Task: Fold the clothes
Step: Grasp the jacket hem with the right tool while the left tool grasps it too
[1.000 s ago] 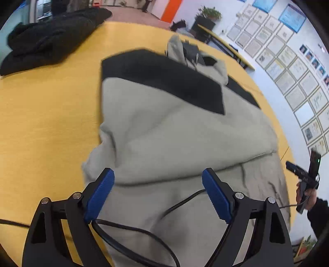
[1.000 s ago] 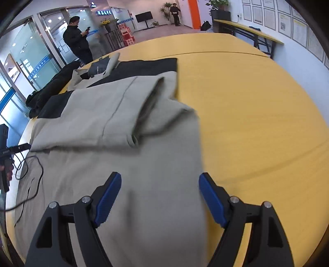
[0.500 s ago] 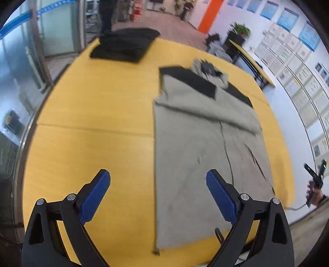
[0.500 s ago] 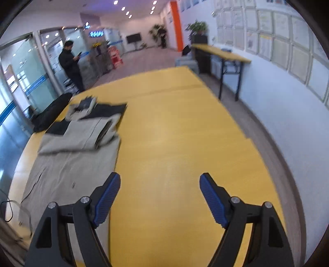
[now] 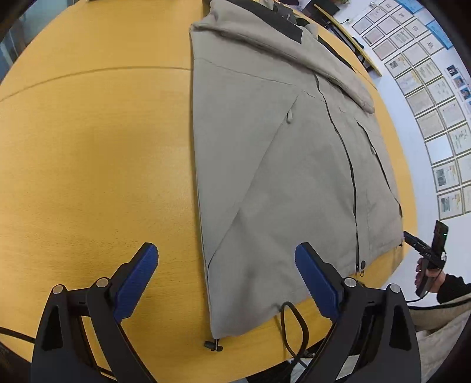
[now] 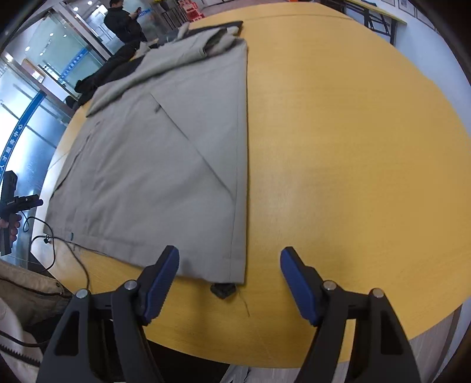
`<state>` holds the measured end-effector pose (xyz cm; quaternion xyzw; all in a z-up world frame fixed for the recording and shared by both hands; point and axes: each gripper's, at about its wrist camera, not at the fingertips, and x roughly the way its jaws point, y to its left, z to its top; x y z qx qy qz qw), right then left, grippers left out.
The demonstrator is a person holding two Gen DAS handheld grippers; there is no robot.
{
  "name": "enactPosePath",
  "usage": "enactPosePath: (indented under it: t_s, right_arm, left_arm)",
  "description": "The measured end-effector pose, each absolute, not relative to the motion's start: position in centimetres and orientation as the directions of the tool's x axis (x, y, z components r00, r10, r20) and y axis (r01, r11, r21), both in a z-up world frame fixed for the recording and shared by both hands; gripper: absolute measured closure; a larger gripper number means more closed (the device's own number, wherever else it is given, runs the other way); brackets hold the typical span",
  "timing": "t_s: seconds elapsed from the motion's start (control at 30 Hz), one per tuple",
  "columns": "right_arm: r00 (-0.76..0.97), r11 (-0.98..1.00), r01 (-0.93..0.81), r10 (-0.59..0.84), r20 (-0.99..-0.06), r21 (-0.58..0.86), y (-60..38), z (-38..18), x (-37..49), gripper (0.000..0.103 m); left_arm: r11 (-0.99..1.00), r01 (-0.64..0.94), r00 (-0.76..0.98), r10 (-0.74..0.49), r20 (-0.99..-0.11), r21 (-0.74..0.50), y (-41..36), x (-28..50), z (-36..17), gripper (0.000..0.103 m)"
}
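Note:
A beige jacket [image 5: 279,176] lies flat on the yellow table [image 5: 88,147], zipper shut, with its sleeves folded across the chest at the far end. My left gripper [image 5: 226,259] stands wide open above the hem's left corner, with the cloth edge below the gap. A black drawstring toggle [image 5: 213,346] hangs off that corner. In the right wrist view the jacket [image 6: 162,162] runs away from me. My right gripper [image 6: 229,257] hovers over the hem's right corner and its toggle [image 6: 222,290]. Its jaws are closing, and the pads are clear of the cloth.
A black cable [image 5: 291,324] loops over the near table edge by the hem. A dark garment [image 6: 97,76] lies at the table's far left. A person [image 6: 123,20] stands beyond it. Bare tabletop [image 6: 338,147] spreads to the jacket's right.
Both views have swung from the jacket's folded upper part out to the sides and back to the near hem. Each gripper now sits over a hem corner. The right jaws have narrowed slightly.

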<state>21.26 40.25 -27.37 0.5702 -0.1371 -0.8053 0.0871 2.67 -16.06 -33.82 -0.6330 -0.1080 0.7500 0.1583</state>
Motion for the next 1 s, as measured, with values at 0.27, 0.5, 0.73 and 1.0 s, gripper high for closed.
enactPosePath:
  t_s: [0.27, 0.5, 0.73, 1.0]
  right_arm:
    - [-0.324, -0.950, 0.023, -0.300, -0.897, 0.310, 39.6, -28.3, 20.7, 0.027]
    - [-0.331, -0.918, 0.142, -0.396, -0.857, 0.369, 38.7, -28.3, 19.7, 0.031]
    - [-0.298, -0.892, 0.166, -0.452, -0.841, 0.421, 38.6, -28.8, 18.6, 0.079]
    - [-0.234, -0.876, 0.188, -0.480, -0.846, 0.445, 38.0, -27.9, 18.8, 0.097]
  left_arm:
    - [-0.897, -0.087, -0.126, 0.442, -0.888, -0.434, -14.9, 4.8, -36.4, 0.003]
    - [-0.870, -0.062, -0.129, 0.493, -0.861, -0.489, -12.9, 6.1, -36.4, 0.004]
    - [-0.898, 0.026, -0.133, 0.432, -0.892, -0.439, -14.0, 6.4, -36.8, 0.068]
    - [-0.883, 0.092, -0.032, 0.460, -0.887, -0.461, -16.0, 7.9, -37.5, 0.098]
